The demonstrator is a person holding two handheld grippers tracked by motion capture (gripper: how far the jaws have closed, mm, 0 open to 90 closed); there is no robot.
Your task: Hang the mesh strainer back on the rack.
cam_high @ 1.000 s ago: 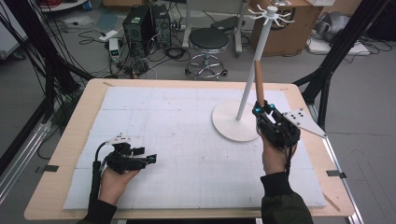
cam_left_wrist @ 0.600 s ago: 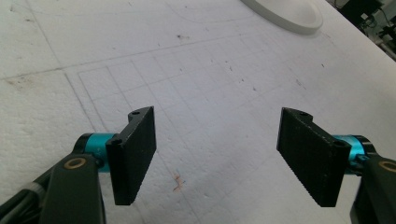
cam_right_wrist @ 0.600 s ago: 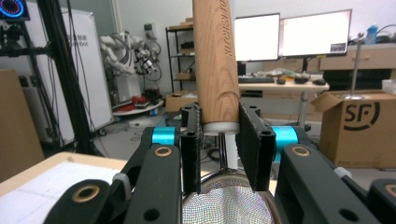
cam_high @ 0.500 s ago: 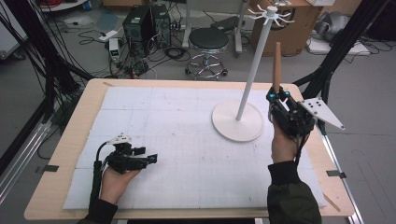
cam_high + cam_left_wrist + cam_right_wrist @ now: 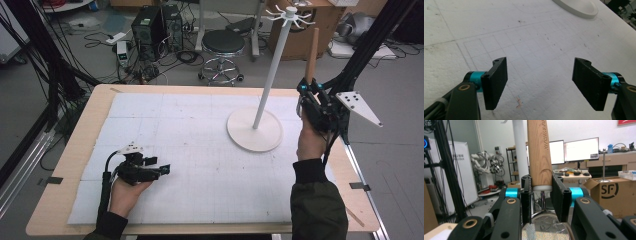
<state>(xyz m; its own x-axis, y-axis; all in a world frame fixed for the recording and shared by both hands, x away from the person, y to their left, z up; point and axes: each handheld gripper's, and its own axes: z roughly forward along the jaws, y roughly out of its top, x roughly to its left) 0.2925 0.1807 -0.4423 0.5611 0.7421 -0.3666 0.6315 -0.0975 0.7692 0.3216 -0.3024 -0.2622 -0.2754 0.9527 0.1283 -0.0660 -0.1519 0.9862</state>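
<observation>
A sieve with a tapered wooden handle [image 5: 312, 52] is held upright at the table's right edge, with my right gripper [image 5: 306, 89] shut on the handle's lower end. In the right gripper view the handle [image 5: 539, 152] stands between the jaws of the gripper [image 5: 541, 187], and the wire mesh bowl [image 5: 544, 230] hangs below them. A white hook stand [image 5: 269, 72] rises from a round base [image 5: 255, 136] just left of that gripper. My left gripper [image 5: 165, 170] rests low on the mat at front left, open, with nothing between its pads [image 5: 496, 82].
A white foam mat [image 5: 200, 130] covers the wooden table. The stand's base [image 5: 576, 6] lies far ahead of the left gripper. A stool [image 5: 223, 47], cables and boxes sit on the floor beyond the table. Black frame struts [image 5: 372, 45] rise at the right.
My right gripper has lifted and moved right, away from the stand's base to the table's right edge, and the handle now points straight up. The left gripper has stayed put.
</observation>
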